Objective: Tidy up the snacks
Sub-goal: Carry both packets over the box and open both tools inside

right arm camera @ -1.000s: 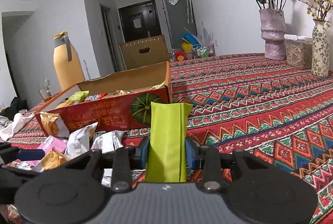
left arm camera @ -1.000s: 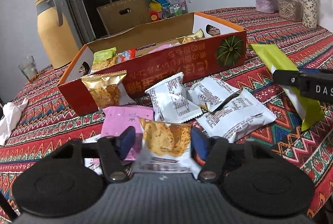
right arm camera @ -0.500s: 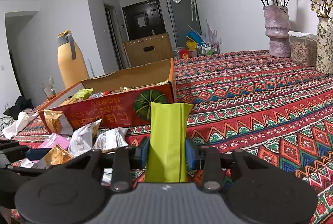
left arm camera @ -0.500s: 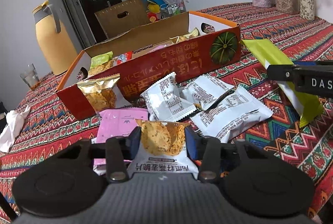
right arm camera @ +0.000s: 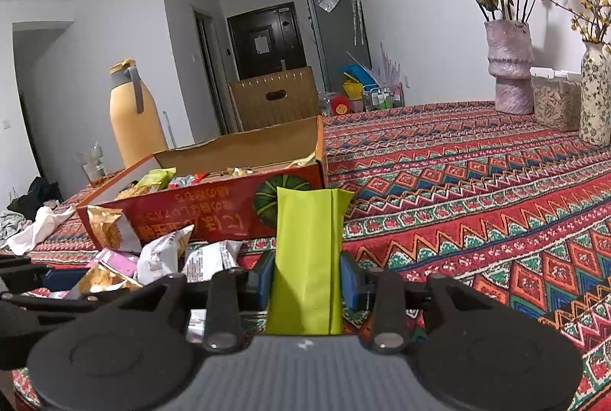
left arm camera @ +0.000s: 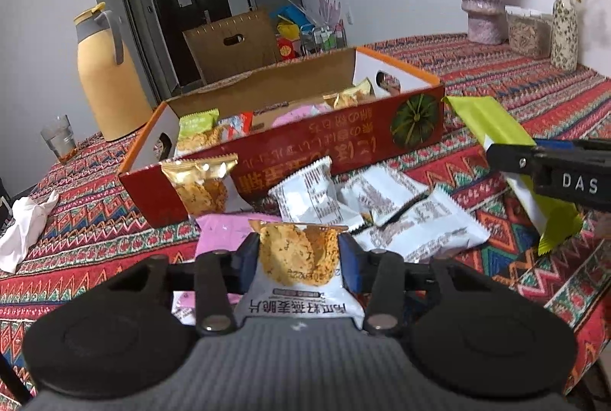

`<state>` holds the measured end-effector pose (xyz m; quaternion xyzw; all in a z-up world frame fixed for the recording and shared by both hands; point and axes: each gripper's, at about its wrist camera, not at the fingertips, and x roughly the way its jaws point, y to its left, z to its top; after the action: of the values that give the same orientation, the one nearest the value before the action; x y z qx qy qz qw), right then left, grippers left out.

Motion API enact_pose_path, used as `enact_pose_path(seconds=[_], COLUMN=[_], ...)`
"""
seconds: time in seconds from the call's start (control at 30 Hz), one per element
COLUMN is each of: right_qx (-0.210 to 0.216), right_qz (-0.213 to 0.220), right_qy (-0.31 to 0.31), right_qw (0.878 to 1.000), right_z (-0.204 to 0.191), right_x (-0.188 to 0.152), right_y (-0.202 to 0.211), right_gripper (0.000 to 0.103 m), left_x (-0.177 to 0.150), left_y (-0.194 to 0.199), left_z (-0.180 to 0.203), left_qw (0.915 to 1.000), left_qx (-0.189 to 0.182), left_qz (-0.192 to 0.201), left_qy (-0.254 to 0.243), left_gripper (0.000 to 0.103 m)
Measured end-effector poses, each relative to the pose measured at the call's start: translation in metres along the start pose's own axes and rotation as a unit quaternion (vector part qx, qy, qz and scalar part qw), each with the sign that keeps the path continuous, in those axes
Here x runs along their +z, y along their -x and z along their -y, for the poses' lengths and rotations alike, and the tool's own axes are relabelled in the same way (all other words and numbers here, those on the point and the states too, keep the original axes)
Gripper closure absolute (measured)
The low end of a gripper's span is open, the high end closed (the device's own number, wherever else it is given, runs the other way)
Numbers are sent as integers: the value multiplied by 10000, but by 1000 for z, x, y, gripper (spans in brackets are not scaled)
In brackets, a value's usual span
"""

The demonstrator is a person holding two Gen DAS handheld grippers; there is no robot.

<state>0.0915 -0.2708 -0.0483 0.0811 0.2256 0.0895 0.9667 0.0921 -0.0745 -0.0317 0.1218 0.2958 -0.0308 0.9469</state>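
An open red box (left arm camera: 336, 147) is seen on the worktop (right arm camera: 477, 182), which is covered with a patterned cloth, and several snack packets are already lodged inside it: a green one (left arm camera: 196, 122), a pink one (left arm camera: 301, 113) and a gold one (left arm camera: 349, 97) can be made out. This part of the sorting may be judged as done.

Outside the box, just in front of its near wall, a loose heap is left: a gold packet (left arm camera: 196, 182) leaning against the wall, three white packets (left arm camera: 366, 204) overlapping one another, and a pink packet (left arm camera: 225, 233) lying flat.

The left gripper (left arm camera: 299, 258) is clamped on a cracker packet (left arm camera: 299, 269), held above the pink packet. The right gripper (right arm camera: 305, 277) is clamped on a lime-green packet (right arm camera: 307, 250), held upright near the right end of the box; in the left view it is seen beside the box's corner.

Neither held packet is yet over the box opening. The task is therefore judged as partly done: two packets are in hand for placing, and about five are left on the cloth to be gathered.
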Motion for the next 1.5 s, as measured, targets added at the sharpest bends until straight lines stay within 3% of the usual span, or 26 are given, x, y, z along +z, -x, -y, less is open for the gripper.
enact_pose_path(seconds=[0.3, 0.77, 1.2, 1.5], right_qx=[57, 276, 309, 214], right_qz=[292, 698, 691, 588], right_qy=[168, 439, 581, 626], right_qw=[9994, 9962, 9954, 9961], right_z=[-15, -55, -78, -77], right_x=[22, 70, 115, 126], right_y=[3, -22, -77, -114], right_gripper=[68, 68, 68, 68], left_x=[26, 86, 128, 139], left_y=[17, 18, -27, -66], left_z=[-14, -51, -88, -100], left_qw=[9982, 9882, 9841, 9836], left_qx=[-40, 183, 410, 495], left_qz=[489, 1150, 1019, 883], left_qy=[344, 995, 1397, 1490], left_gripper=[58, 58, 58, 58])
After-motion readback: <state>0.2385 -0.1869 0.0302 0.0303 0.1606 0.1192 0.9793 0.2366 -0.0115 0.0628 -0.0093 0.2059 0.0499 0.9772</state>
